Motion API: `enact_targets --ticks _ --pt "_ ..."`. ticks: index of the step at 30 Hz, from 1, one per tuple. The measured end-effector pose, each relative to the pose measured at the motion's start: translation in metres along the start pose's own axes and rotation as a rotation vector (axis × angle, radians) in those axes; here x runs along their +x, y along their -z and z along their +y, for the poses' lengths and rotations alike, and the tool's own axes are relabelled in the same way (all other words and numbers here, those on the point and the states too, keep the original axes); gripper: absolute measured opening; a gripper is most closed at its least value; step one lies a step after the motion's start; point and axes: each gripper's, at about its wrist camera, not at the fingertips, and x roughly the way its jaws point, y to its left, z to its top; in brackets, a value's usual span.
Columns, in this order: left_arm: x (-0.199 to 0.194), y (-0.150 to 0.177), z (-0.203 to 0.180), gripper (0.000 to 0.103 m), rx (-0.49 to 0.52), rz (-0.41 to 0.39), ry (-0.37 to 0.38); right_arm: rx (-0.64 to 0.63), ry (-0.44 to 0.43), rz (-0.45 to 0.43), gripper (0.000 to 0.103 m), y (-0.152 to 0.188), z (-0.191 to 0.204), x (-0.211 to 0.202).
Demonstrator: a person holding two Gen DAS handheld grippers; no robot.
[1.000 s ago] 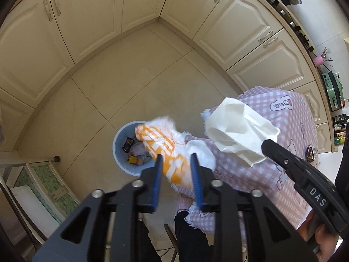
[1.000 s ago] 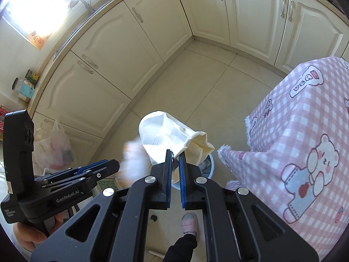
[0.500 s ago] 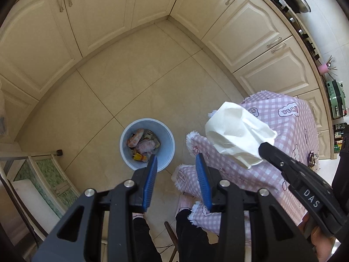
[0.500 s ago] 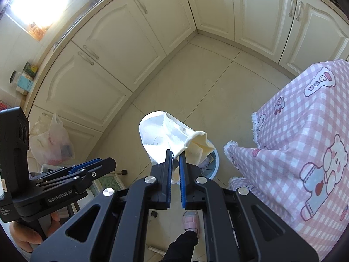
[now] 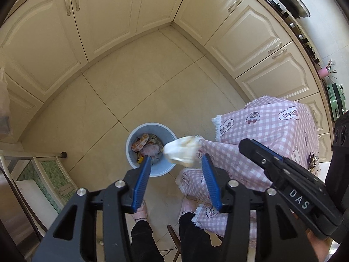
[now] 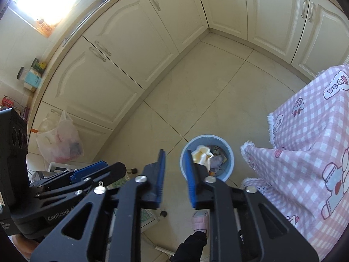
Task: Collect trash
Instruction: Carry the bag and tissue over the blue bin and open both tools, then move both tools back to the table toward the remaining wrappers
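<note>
**White wrapper let go over the bin**

The right gripper (image 6: 174, 174) has sprung apart and no longer pinches the crumpled white paper (image 6: 201, 156), which now sits low centre, at the blue bin (image 6: 229, 166). The left gripper (image 5: 176, 174) gapes wider, its orange-striped packet gone.

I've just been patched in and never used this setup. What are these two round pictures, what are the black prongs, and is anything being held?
Each picture comes from a fisheye camera on a hand-held gripper, looking along its two blue-padded fingers. One shows the left gripper, the other the right gripper. Both stand open and hold nothing. Below on the tiled floor is a blue trash bin with wrappers inside. A crumpled white paper is loose above it, seemingly dropping in. Beside the bin stands a table under a pink checked cloth.
</note>
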Motion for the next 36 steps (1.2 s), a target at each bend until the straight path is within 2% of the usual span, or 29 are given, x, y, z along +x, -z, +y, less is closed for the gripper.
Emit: enact_targets --ticks 8,17,20,26,31,36 --pt "-0.005 0.003 -0.021 0.048 0.039 -0.008 0.009 0.005 0.003 -0.022 0.021 0.008 -0.013 -0.018" --pt "-0.001 0.011 -0.089 0.048 0.137 -0.002 0.031 0.09 0.039 -0.087 0.023 0.02 -0.07 -0.065" --pt "0.003 0.014 -0.122 0.048 0.18 0.002 0.039 0.133 0.054 -0.12 0.024 0.025 -0.101 -0.087" --pt "0.015 0.026 -0.211 0.049 0.29 0.017 0.069 0.219 0.092 -0.175 0.025 0.036 -0.163 -0.132" --pt "0.034 0.04 -0.3 0.057 0.398 0.043 0.105 0.307 0.154 -0.227 0.03 0.052 -0.231 -0.176" --pt "0.06 0.059 -0.382 0.058 0.494 0.086 0.136 0.406 0.217 -0.257 0.033 0.073 -0.303 -0.211"
